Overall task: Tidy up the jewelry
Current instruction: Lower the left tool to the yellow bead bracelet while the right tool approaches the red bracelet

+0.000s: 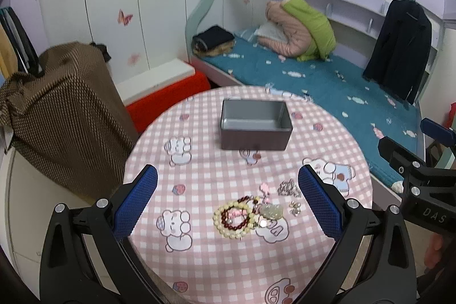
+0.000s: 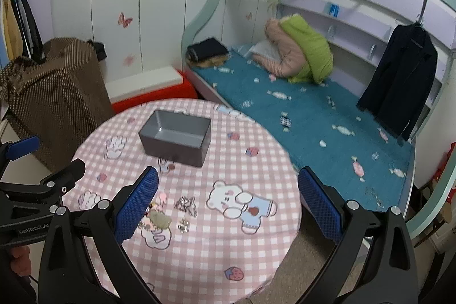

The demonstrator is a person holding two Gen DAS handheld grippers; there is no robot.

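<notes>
An empty grey box (image 1: 256, 124) stands at the far middle of the round table; it also shows in the right wrist view (image 2: 176, 137). Jewelry lies in a cluster near me: a cream bead bracelet (image 1: 221, 221) around a dark red bead bracelet (image 1: 238, 224), a pale green pendant (image 1: 270, 210) (image 2: 159, 219), a silver chain (image 1: 288, 187) (image 2: 186, 203), small silver earrings (image 1: 295, 207) (image 2: 183, 226) and a pink charm (image 1: 265, 188). My left gripper (image 1: 228, 201) is open above the cluster. My right gripper (image 2: 228, 204) is open and empty, to the right of the jewelry.
The table wears a pink checked cloth (image 1: 205, 178) with bear prints. A bed (image 1: 313, 76) with a blue blanket and jackets is behind. A brown draped chair (image 1: 57, 110) stands left. A red and white box (image 1: 165, 93) sits on the floor.
</notes>
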